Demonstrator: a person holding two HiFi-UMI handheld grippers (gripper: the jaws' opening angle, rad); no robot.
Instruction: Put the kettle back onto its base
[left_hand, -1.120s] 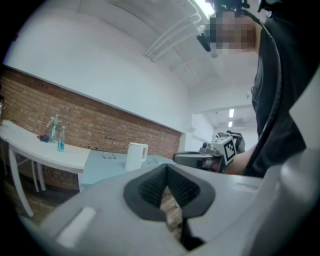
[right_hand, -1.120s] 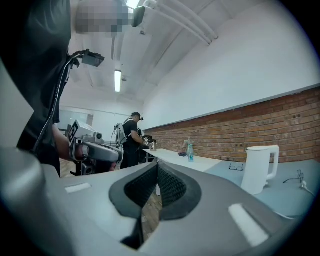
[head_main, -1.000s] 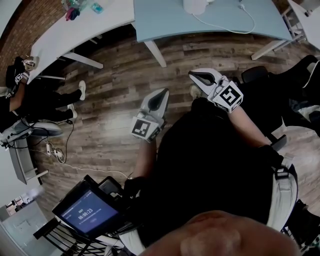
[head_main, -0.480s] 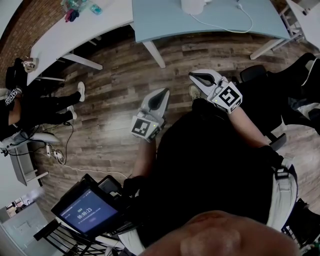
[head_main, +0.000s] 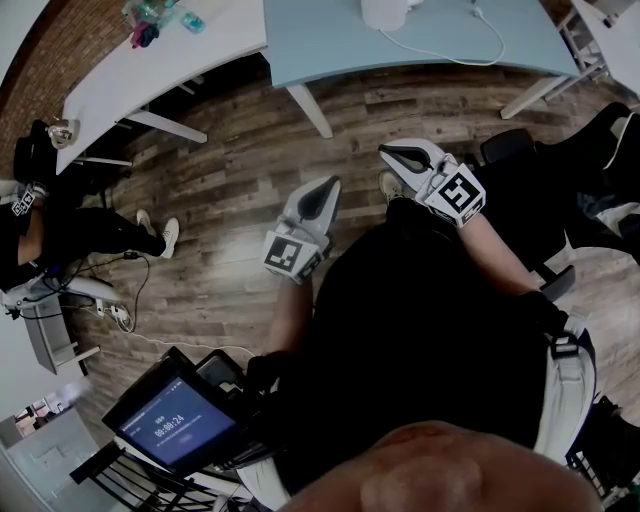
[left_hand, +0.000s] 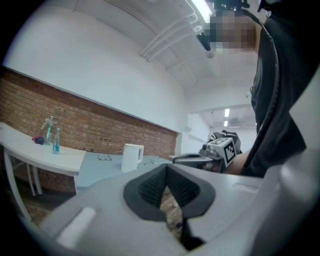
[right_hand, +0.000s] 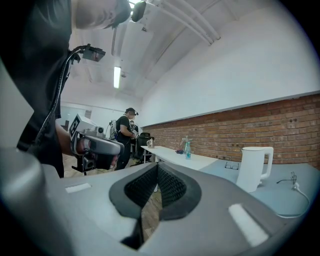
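- While I hold both tools level in front of my chest, they show no change from a second ago: the left hand-held gripper and the right hand-held gripper hang at the same spots over the wooden floor.
- Seen through its own camera, the left one has its jaws pressed together at the tips with nothing between them. The right one's jaws are likewise together and empty.
- What has changed lies off to the side. The seated person at the left edge of the head view has shifted their legs, so the white shoe now lies lower in that view. The timer on the tablet by my knee has ticked on one count.
- The white kettle stands upright on the pale blue bench, well apart from both tools, with a cable looping across the bench beside it.
- I cannot tell whether its base is under it, since its foot is too small in every view. The scene fits a kettle seated on its base just as well as one standing on the bare bench.
- For the task, I judge that the last second alters nothing: neither tool is nearer the kettle, and neither carries anything.
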